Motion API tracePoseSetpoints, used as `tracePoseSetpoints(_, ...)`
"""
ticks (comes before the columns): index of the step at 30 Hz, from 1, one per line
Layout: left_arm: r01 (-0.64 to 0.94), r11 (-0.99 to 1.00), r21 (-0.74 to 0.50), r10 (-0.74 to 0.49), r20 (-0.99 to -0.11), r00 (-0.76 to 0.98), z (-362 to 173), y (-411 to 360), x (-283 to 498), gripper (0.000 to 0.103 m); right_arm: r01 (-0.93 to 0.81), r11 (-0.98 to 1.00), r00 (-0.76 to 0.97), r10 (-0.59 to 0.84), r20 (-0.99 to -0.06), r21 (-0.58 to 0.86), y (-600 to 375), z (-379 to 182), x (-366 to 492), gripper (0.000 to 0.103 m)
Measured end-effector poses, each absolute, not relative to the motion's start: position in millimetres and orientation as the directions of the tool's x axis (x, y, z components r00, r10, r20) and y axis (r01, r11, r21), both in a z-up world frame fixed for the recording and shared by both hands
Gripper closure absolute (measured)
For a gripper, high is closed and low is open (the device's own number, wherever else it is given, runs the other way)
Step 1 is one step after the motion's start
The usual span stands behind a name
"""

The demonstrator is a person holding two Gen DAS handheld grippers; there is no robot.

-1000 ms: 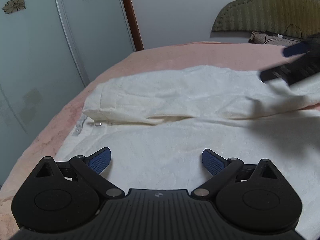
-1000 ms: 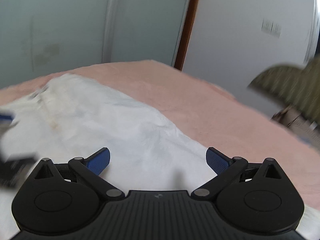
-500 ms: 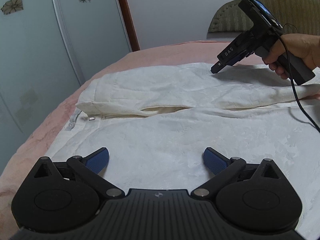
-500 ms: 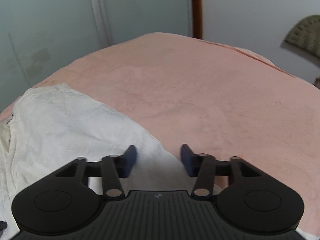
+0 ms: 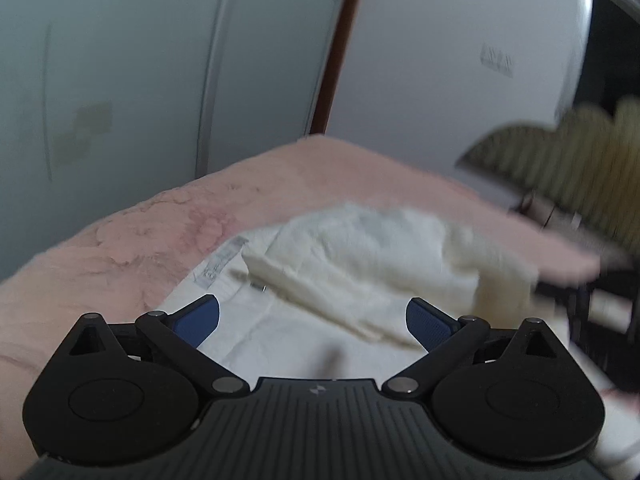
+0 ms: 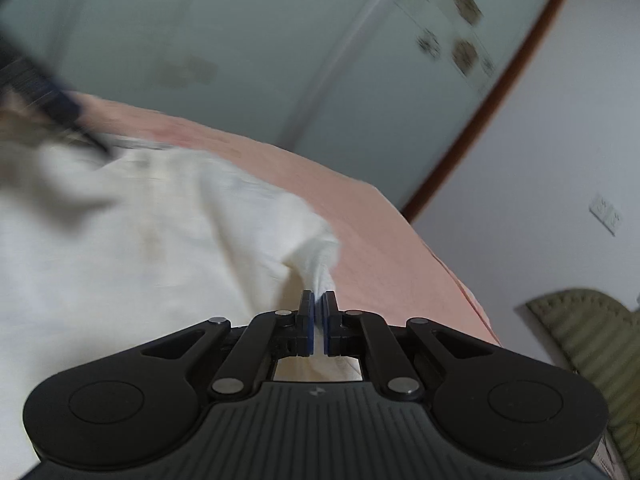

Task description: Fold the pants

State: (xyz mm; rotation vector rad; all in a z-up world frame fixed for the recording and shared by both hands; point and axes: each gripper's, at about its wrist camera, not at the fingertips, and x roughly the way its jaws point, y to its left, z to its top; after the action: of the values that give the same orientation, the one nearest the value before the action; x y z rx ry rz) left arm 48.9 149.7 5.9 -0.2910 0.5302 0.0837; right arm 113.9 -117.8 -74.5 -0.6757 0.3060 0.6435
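With the right gripper (image 6: pixel 317 312) pinched tight on a fold of the white pants (image 5: pixel 372 256) lying mid-bed (image 5: pixel 132 248) and the left gripper (image 5: pixel 313 318) wide open, empty, over them, folding has begun, likely needing a carry-over next.

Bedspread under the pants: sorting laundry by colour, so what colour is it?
Plain pink bedspread, clearest in the right wrist view.

Right claw (image 6: pixel 318 312) clamped, pads nearly together; left claw (image 5: pixel 312 320) spread wide, tilted downward.
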Motion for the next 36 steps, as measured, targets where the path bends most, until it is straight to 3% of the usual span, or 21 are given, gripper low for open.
tracePoseSetpoints(5, -0.107, 0.907, -0.407, -0.123, -0.500, 0.857, 19, 161, 49, 0.002, -0.734, 0.512, 0.677, 0.507, -0.533, -0.446, -112, -83, 50, 0.102)
tracePoseSetpoints(7, -0.082, 0.905, -0.417, -0.151, -0.497, 0.854, 22, 156, 48, 0.002, -0.708, 0.534, 0.706, 0.517, -0.485, -0.461, -115, -81, 41, 0.102)
tracePoseSetpoints(10, -0.099, 0.929, -0.358, -0.105, -0.508, 0.855, 21, 146, 47, 0.002, -0.674, 0.691, 0.718, 0.526, -0.456, -0.262, -129, -54, 84, 0.095)
tracePoseSetpoints(12, -0.104, 0.940, -0.326, -0.085, -0.516, 0.852, 20, 143, 42, 0.002, -0.620, 0.778, 0.735, 0.529, -0.424, -0.104, -144, -35, 130, 0.073)
tracePoseSetpoints(13, -0.103, 0.941, -0.324, -0.084, -0.517, 0.852, 20, 143, 41, 0.002, -0.591, 0.806, 0.738, 0.527, -0.422, -0.026, -150, -29, 159, 0.032)
tracePoseSetpoints(14, -0.103, 0.941, -0.323, -0.085, -0.517, 0.852, 19, 144, 39, 0.002, -0.571, 0.819, 0.717, 0.530, -0.452, 0.055, -154, -27, 186, 0.000)
tracePoseSetpoints(18, -0.125, 0.948, -0.294, -0.051, -0.527, 0.848, 16, 151, 34, 0.002, -0.410, 0.725, 0.431, 0.688, -0.583, 0.553, -168, -55, 294, 0.000)
tracePoseSetpoints(19, -0.137, 0.947, -0.289, -0.040, -0.532, 0.846, 15, 154, 33, 0.002, -0.339, 0.698, 0.384, 0.715, -0.585, 0.630, -164, -69, 310, 0.000)
tracePoseSetpoints(21, -0.161, 0.940, -0.300, -0.028, -0.539, 0.842, 15, 162, 33, 0.002, -0.316, 0.694, 0.358, 0.719, -0.596, 0.647, -153, -84, 318, 0.003)
tracePoseSetpoints(22, -0.171, 0.935, -0.311, -0.027, -0.542, 0.840, 15, 166, 33, 0.002, -0.345, 0.708, 0.370, 0.706, -0.604, 0.616, -145, -85, 315, 0.023)
tracePoseSetpoints(23, -0.179, 0.928, -0.326, -0.028, -0.542, 0.840, 15, 171, 33, 0.002, -0.381, 0.716, 0.379, 0.698, -0.608, 0.585, -136, -83, 308, 0.062)
tracePoseSetpoints(24, -0.185, 0.923, -0.338, -0.028, -0.538, 0.842, 16, 175, 32, 0.002, -0.431, 0.722, 0.395, 0.690, -0.606, 0.541, -129, -78, 295, 0.073)
tracePoseSetpoints(25, -0.193, 0.917, -0.348, -0.025, -0.534, 0.845, 17, 179, 31, 0.002, -0.493, 0.731, 0.419, 0.674, -0.608, 0.472, -120, -71, 279, 0.076)
tracePoseSetpoints(27, -0.209, 0.907, -0.366, -0.016, -0.525, 0.851, 18, 187, 29, 0.002, -0.635, 0.749, 0.502, 0.588, -0.634, 0.192, -94, -57, 232, 0.081)
tracePoseSetpoints(30, -0.221, 0.873, -0.435, -0.034, -0.506, 0.862, 19, 199, 24, 0.002, -0.747, 0.642, 0.598, 0.535, -0.596, -0.172, -72, -50, 146, 0.082)
tracePoseSetpoints(34, -0.199, 0.809, -0.553, -0.113, -0.478, 0.871, 15, 210, 19, 0.002, -0.780, 0.432, 0.625, 0.573, -0.530, -0.452, -67, -65, 49, 0.082)
tracePoseSetpoints(36, -0.155, 0.780, -0.607, -0.184, -0.460, 0.869, 13, 210, 20, 0.002, -0.790, 0.378, 0.609, 0.566, -0.556, -0.482, -63, -78, 23, 0.082)
